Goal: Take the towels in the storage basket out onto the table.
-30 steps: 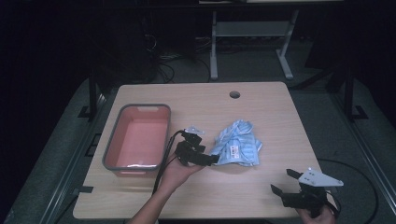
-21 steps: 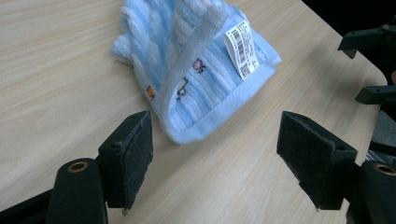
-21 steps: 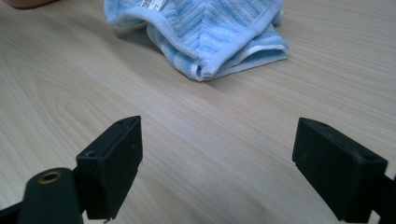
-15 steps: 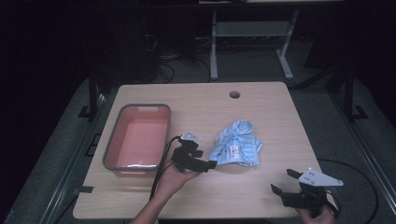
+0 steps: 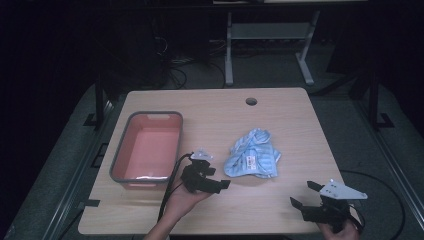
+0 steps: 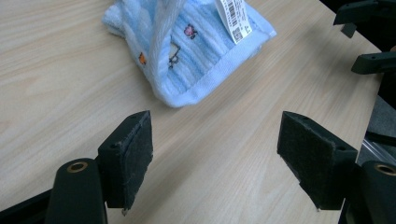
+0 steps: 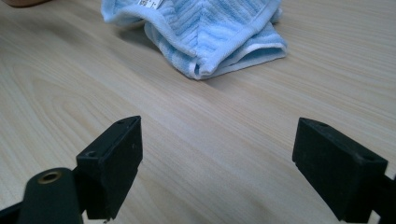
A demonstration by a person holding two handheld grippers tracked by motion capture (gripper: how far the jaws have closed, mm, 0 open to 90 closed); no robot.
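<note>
I am drawing my left gripper (image 5: pixel 216 181) back from the crumpled light-blue striped terry towel (image 5: pixel 253 161), toward my own edge of the pale wooden table (image 5: pixel 280 120). A second ago its jaws were right against the towel's left side; now there is a bare strip of wood between them and the cloth, and the jaws are standing wide apart with nothing between the pads. In the left gripper view, the towel (image 6: pixel 196 46) is lying just ahead of the open jaws, its white barcode tag (image 6: pixel 232 16) turned up and small embroidered figures showing on the stripes.

My right gripper (image 5: pixel 305 194) is waiting near the table's front right corner, well apart from the towel and where it was a second ago, its jaws likewise spread and empty. From its camera, the towel (image 7: pixel 205 32) is resting in a loose folded heap farther up the table.

The towel is sitting at about the middle of the table, to the right of the grey-rimmed pink plastic tub (image 5: pixel 150 150), which is holding nothing. I judge the towel's left edge is being lined up for a fresh grasp, since no hold is made yet.
</note>
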